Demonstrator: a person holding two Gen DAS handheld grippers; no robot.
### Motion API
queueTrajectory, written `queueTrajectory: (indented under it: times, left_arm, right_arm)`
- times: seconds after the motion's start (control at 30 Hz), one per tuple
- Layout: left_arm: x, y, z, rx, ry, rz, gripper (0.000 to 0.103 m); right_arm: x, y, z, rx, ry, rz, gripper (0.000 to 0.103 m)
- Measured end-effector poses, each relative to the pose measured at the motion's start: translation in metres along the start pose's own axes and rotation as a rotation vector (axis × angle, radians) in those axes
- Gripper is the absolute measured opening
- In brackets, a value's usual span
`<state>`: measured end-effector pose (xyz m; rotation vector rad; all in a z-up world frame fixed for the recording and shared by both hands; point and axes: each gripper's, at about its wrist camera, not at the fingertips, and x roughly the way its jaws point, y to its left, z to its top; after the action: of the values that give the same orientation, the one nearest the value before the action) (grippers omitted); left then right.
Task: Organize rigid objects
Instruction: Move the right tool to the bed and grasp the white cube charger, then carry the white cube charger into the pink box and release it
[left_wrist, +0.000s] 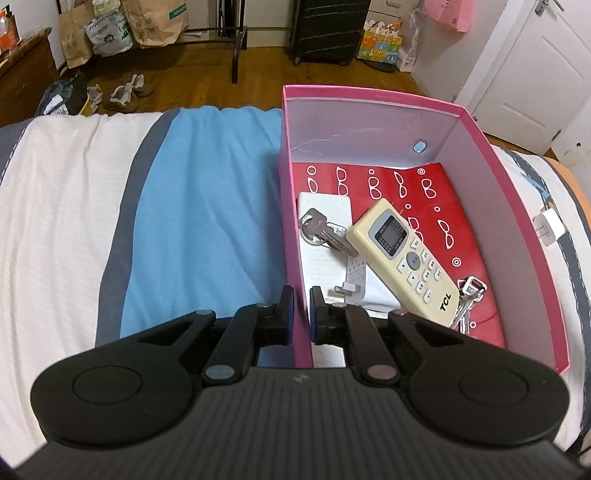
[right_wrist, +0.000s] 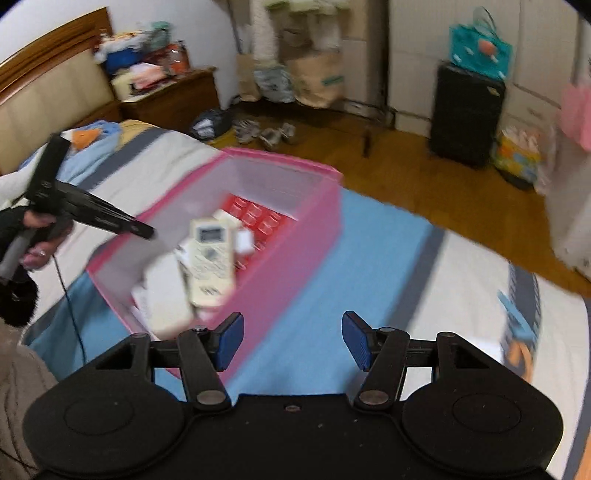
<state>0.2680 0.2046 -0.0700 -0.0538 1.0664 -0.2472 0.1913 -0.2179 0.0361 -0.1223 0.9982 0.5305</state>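
A pink box (left_wrist: 524, 236) sits on the bed. Inside lie a cream TCL remote (left_wrist: 404, 258), a key on a ring (left_wrist: 319, 227), a white flat box with a leaflet (left_wrist: 325, 206), a second key bunch (left_wrist: 471, 290) and a red patterned sheet (left_wrist: 461, 206). My left gripper (left_wrist: 301, 314) is shut on the box's left wall near its front corner. My right gripper (right_wrist: 292, 339) is open and empty above the blue sheet, right of the pink box (right_wrist: 295, 254). The remote (right_wrist: 210, 258) shows blurred there.
A small white charger (left_wrist: 550, 225) lies on the bedsheet right of the box. The bed has white, grey and blue stripes (left_wrist: 207, 206). Beyond the bed edge are wooden floor, shoes (left_wrist: 127, 92), paper bags and a black suitcase (left_wrist: 328, 29). The left tool (right_wrist: 92, 218) shows in the right view.
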Motion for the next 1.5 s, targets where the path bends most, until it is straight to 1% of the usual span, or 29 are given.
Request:
queueTrajectory:
  times: [0.1,0.17,0.3,0.4,0.43,0.53,0.67,0.73,0.9,0.93,1.0,1.13,1.2,1.33,1.43,1.5]
  left_arm:
    - [0.002,0.0,0.001,0.0,0.006,0.003,0.007]
    - [0.003,0.0,0.001,-0.001,0.008,0.006,0.007]
    - [0.003,-0.002,0.002,0.002,0.01,0.01,0.007]
    - [0.006,-0.001,0.003,-0.006,0.028,-0.001,0.008]
    - [0.006,-0.001,0.003,-0.011,0.031,-0.004,0.008]
    - [0.008,0.0,0.003,-0.008,0.035,-0.002,0.008]
    - [0.009,0.002,0.003,-0.009,0.037,-0.001,0.008]
    - [0.009,0.001,0.003,-0.009,0.038,-0.002,0.008]
    - [0.011,0.001,0.004,-0.006,0.042,0.0,0.008]
    - [0.011,0.0,0.004,-0.006,0.042,-0.001,0.008]
    - [0.011,0.0,0.004,-0.01,0.041,-0.003,0.008]
    - [0.01,0.001,0.004,-0.014,0.035,-0.004,0.008]
    - [0.01,0.002,0.004,-0.014,0.03,-0.003,0.008]
    - [0.01,0.003,0.002,-0.019,0.027,-0.005,0.008]
    - [0.009,0.001,0.001,-0.012,0.022,-0.002,0.008]
    - [0.008,0.001,0.002,-0.011,0.019,-0.002,0.007]
  right_arm:
    - [0.016,-0.034,-0.017,0.051,0.06,-0.083,0.064]
    - [0.027,-0.059,-0.029,0.113,0.082,-0.13,0.064]
    - [0.043,-0.096,-0.043,0.234,0.065,-0.185,0.064]
    - [0.054,-0.111,-0.043,0.266,0.022,-0.243,0.064]
    - [0.054,-0.111,-0.043,0.266,0.022,-0.243,0.064]
    - [0.073,-0.126,-0.037,0.263,0.017,-0.286,0.064]
    - [0.086,-0.142,-0.031,0.287,0.04,-0.279,0.065]
    - [0.096,-0.147,-0.028,0.289,0.073,-0.274,0.065]
    - [0.106,-0.146,-0.026,0.291,0.08,-0.271,0.07]
    - [0.106,-0.144,-0.026,0.287,0.079,-0.275,0.069]
    - [0.103,-0.142,-0.028,0.289,0.065,-0.293,0.065]
    - [0.097,-0.131,-0.033,0.294,0.039,-0.33,0.065]
    - [0.092,-0.123,-0.036,0.291,0.016,-0.333,0.065]
    - [0.074,-0.104,-0.037,0.313,-0.053,-0.312,0.065]
    - [0.057,-0.083,-0.025,0.276,-0.106,-0.285,0.065]
    - [0.043,-0.066,-0.013,0.246,-0.147,-0.248,0.065]
